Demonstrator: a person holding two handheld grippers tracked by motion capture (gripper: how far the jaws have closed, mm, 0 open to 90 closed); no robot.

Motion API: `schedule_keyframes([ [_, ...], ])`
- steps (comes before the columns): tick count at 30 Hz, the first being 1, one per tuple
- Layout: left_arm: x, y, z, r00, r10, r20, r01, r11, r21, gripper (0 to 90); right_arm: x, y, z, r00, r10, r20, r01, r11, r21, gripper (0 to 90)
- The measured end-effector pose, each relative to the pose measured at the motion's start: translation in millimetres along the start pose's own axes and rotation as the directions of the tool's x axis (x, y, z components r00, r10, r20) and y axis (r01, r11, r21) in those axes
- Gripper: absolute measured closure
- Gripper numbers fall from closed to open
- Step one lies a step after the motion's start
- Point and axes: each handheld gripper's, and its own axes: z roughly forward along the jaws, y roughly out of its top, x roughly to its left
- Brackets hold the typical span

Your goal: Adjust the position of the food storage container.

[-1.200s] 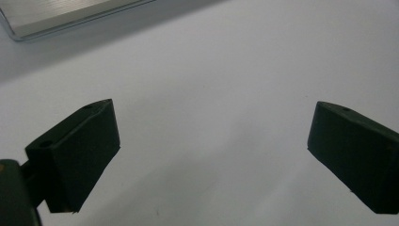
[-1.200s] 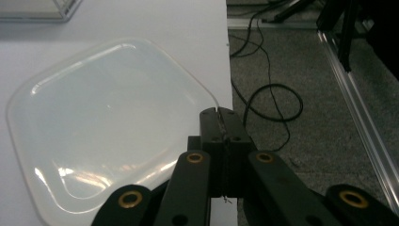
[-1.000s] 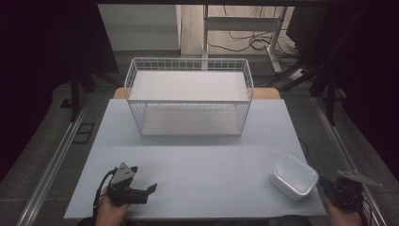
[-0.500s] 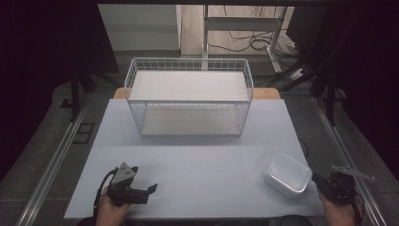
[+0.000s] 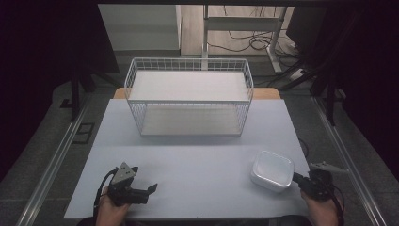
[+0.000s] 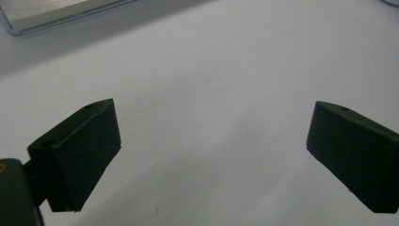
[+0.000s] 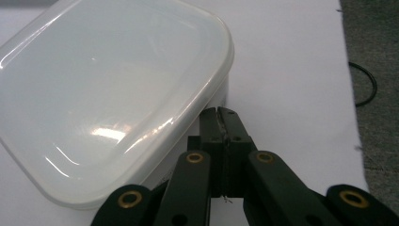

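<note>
The white table (image 5: 197, 165) carries a wire basket (image 5: 188, 96) at its far middle, and the lidded white container (image 5: 272, 170), a rounded near-square with no clear long axis, sits flat and lid up near the right front edge, turned slightly askew to the table's sides. The left gripper (image 5: 149, 189) rests at the left front with its jaws spread wide over bare tabletop, holding nothing. The right gripper (image 7: 220, 115) has its jaws pressed together, their tips right at the container's near side wall under the lid's rim, pinching nothing.
</note>
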Motion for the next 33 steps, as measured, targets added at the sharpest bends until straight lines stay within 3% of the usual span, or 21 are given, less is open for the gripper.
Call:
schedule_keyframes([
  [7, 0.5, 0.1, 0.6, 1.0, -0.005, 0.002, 0.005, 1.0, 0.0, 3.1, 14.2, 14.1, 20.9, 0.9958, -0.037, -0.084, 0.038, 0.999, 0.01, 88.7],
  [15, 0.7, 0.1, 0.8, 1.0, -0.008, 0.002, 0.008, 1.0, 0.0, 3.2, 44.1, 29.8, 43.0, 0.9786, -0.103, -0.178, 0.107, 0.994, 0.016, 88.7],
  [24, 1.3, 0.0, 0.6, 0.9999, -0.013, 0.006, 0.013, 0.9999, 0.0, 3.3, 81.6, 41.9, 61.5, 0.9501, -0.161, -0.267, 0.173, 0.985, 0.021, 88.7],
  [33, 1.2, 0.1, 0.5, 0.9999, -0.012, 0.009, 0.012, 0.9999, 0.002, 3.3, 122.9, 49.7, 77.5, 0.9102, -0.222, -0.349, 0.245, 0.969, 0.02, 88.7],
])
